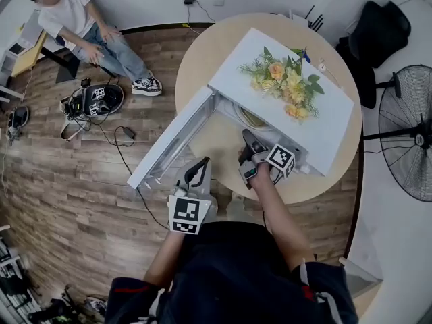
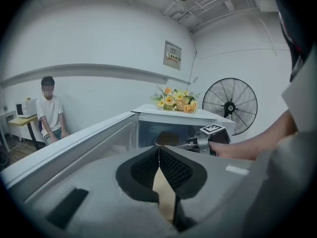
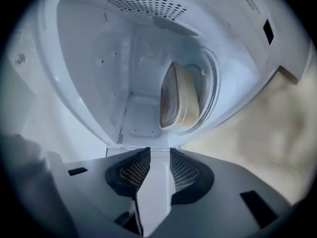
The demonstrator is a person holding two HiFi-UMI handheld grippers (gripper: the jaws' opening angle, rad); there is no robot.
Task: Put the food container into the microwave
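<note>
The round, pale wooden desk (image 1: 209, 46) stands on a plank floor (image 1: 67, 181). A white microwave (image 1: 331, 130) sits directly on the desk, its door (image 1: 169, 139) swung open past the desk's edge.

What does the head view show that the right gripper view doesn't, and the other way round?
Only the head view: the round table, flowers on top of the microwave, a fan, a seated person and the left tool. Only the right gripper view: the microwave's inside, with the food container on the turntable, and the right tool's jaws slightly apart, empty. Both: the open microwave and the right tool.
</note>
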